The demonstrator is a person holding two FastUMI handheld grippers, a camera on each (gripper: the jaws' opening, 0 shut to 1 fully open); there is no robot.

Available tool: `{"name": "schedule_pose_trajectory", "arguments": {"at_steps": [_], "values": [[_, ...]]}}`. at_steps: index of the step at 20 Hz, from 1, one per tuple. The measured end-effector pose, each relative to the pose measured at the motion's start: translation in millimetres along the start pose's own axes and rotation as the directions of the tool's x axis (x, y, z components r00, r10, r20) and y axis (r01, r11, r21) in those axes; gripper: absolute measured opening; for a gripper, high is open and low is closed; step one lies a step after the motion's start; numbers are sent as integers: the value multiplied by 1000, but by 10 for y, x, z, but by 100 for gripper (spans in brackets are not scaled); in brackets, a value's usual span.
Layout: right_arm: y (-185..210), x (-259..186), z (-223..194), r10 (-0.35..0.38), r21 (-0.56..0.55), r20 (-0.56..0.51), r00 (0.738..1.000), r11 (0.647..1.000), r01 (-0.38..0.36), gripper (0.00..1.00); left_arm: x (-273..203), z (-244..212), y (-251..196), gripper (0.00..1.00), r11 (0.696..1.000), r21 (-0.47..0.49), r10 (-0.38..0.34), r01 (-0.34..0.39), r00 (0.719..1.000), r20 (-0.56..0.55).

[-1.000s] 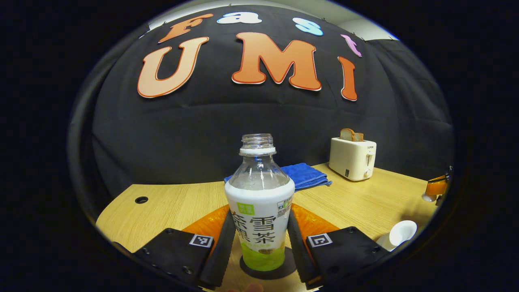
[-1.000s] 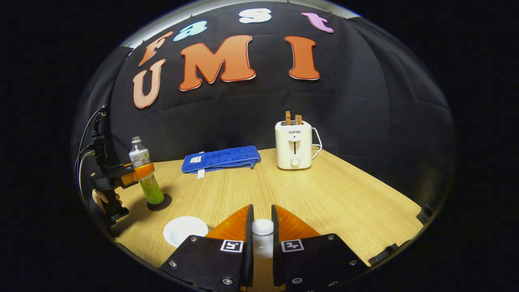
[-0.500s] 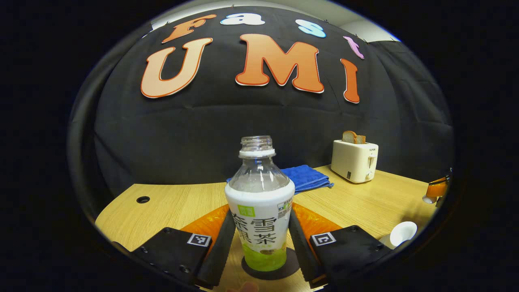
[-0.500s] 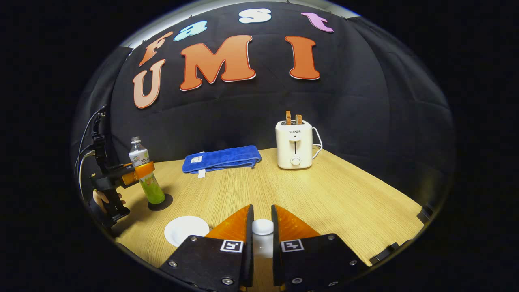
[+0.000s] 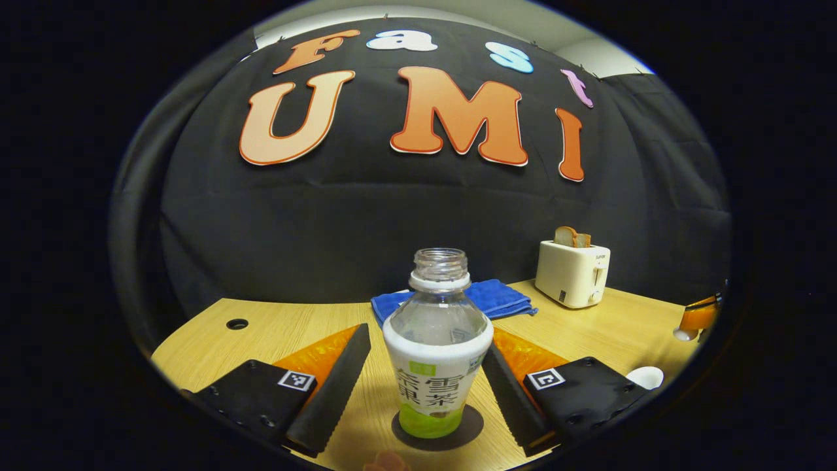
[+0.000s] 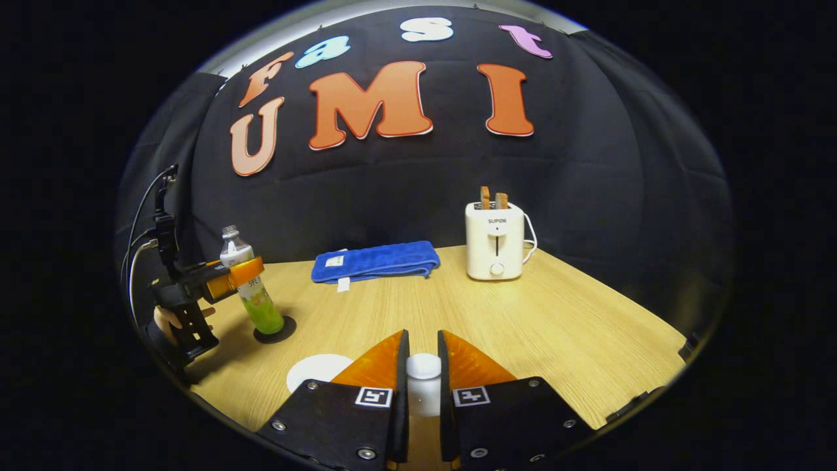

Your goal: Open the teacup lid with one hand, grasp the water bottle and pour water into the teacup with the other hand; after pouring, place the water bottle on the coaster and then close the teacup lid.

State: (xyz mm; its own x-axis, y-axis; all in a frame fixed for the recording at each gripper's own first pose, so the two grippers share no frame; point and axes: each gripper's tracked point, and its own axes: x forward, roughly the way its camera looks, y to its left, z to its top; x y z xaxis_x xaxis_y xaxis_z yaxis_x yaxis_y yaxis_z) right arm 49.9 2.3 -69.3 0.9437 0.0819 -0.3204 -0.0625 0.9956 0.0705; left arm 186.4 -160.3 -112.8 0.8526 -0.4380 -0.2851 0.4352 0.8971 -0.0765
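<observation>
Water bottle (image 5: pixel 437 340): uncapped, upright on the dark coaster (image 5: pixel 471 428), likely light and top-heavy.
Left tongs (image 5: pixel 424 383): spread, clear of the bottle.
Right tongs (image 6: pixel 419 383): clenched on the smooth, probably fragile teacup lid (image 6: pixel 424 367).
Teacup (image 5: pixel 644 377): open on the worktop (image 6: pixel 523 327).

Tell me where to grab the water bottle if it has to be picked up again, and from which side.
Grip the water bottle across its labelled body, below the shoulder where the walls run straight. Come in level from the near side, as the left gripper sits now, open, with a finger either side. The bottle stands upright on the coaster with no cap, so keep it vertical.
</observation>
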Motion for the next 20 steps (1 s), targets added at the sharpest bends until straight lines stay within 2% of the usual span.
{"name": "schedule_pose_trajectory", "arguments": {"at_steps": [9, 13, 20], "values": [[791, 136, -124, 180, -44, -13, 984, 983, -180, 19, -256, 56, -19, 100, 998, 56, 29, -31, 999, 30], [912, 188, -212, 207, -54, -28, 978, 977, -208, 19, -255, 33, -65, 100, 998, 62, 26, -27, 999, 20], [949, 276, -374, 211, -82, -57, 976, 973, -215, 19, -351, -8, -55, 100, 998, 47, 38, -38, 999, 12]]}}
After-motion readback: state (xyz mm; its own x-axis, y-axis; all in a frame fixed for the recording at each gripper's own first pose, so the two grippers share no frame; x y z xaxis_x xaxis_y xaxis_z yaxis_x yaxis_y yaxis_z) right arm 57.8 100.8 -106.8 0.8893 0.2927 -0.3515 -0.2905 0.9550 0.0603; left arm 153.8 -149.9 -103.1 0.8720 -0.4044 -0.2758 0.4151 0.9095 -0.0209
